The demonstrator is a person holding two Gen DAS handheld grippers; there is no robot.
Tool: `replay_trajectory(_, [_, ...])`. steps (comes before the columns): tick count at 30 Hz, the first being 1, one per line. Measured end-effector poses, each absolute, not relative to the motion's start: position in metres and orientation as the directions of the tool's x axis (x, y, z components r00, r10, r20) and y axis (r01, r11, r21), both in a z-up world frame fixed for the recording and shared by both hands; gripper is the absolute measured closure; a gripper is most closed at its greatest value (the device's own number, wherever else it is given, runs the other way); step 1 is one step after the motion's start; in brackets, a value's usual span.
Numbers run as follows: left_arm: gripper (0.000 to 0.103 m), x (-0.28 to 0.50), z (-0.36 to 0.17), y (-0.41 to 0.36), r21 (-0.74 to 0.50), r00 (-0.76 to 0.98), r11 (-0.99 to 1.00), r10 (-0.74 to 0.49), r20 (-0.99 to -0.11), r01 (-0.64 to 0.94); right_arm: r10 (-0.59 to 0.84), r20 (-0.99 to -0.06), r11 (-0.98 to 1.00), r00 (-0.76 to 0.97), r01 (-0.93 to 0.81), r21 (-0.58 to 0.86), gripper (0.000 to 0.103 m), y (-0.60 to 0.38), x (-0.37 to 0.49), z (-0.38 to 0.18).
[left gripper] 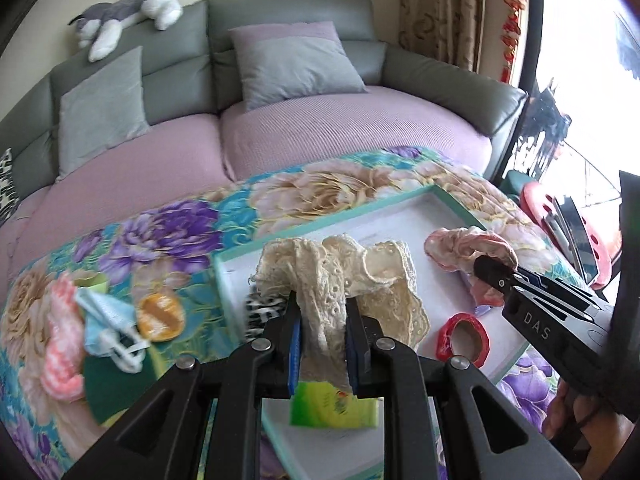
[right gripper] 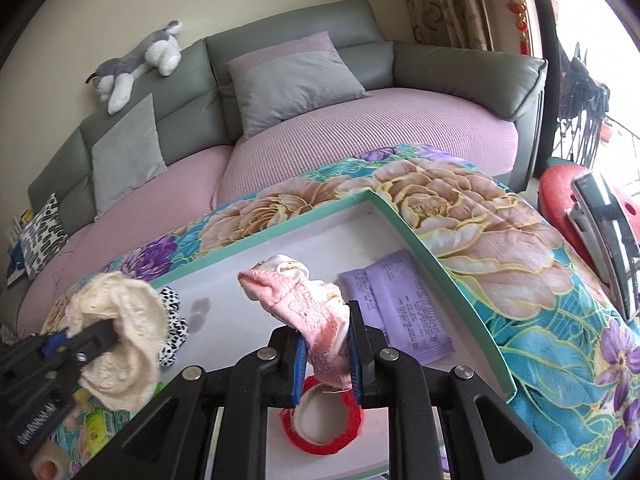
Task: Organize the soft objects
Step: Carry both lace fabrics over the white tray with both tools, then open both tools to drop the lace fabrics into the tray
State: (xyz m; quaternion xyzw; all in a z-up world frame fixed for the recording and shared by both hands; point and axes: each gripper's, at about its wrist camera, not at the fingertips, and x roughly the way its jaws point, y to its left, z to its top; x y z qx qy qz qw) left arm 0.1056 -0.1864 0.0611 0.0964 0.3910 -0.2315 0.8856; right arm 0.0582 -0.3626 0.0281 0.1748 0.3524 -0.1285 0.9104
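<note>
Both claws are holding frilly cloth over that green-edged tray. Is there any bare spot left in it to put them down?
Yes. The tray's far corner is bare, between its rim, the purple packet and the spotted scrunchie. It is crowded nearer: the red ring lies under the right gripper, the green packet under the left gripper.

My left tongs point forward and down, their black arms spread toward the camera and the blue-padded fingers drawn near each other, pressing on a strip of cream lace that hangs between them. My right tongs take the same downward slant, pads pinching a pink cloth. In the left wrist view the right tongs come in from the right edge, angled up and to the left, and below them at the bottom right corner a part of my hand shows. In the right wrist view the left tongs come in from the left edge.
</note>
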Motion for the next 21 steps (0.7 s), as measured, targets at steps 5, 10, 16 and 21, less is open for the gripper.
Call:
replay_trajectory(5, [0.084,0.112,0.045,-0.201,0.009,0.573,0.867,-0.322,-0.753,0.498,-0.115,-0.695,0.902,0.710,0.367,0.226,0.082,-0.366,0.059,0.024])
replay_trajectory(10, [0.082,0.119,0.034,-0.206,0.011,0.572,0.875,-0.307,-0.761,0.484,-0.116,-0.702,0.897,0.703,0.377,0.229,0.082,-0.369,0.060,0.022])
replay_trajectory(16, [0.077,0.122,0.026,-0.209,0.013,0.566,0.876,-0.300,-0.768,0.483,-0.127,-0.715,0.900,0.688,0.382,0.208,0.080,-0.368,0.062,0.021])
replay_trajectory(21, [0.060,0.120,0.028,-0.207,0.020,0.569,0.877,-0.294,-0.768,0.480,-0.137,-0.722,0.904,0.678,0.383,0.188,0.044,-0.366,0.061,0.022])
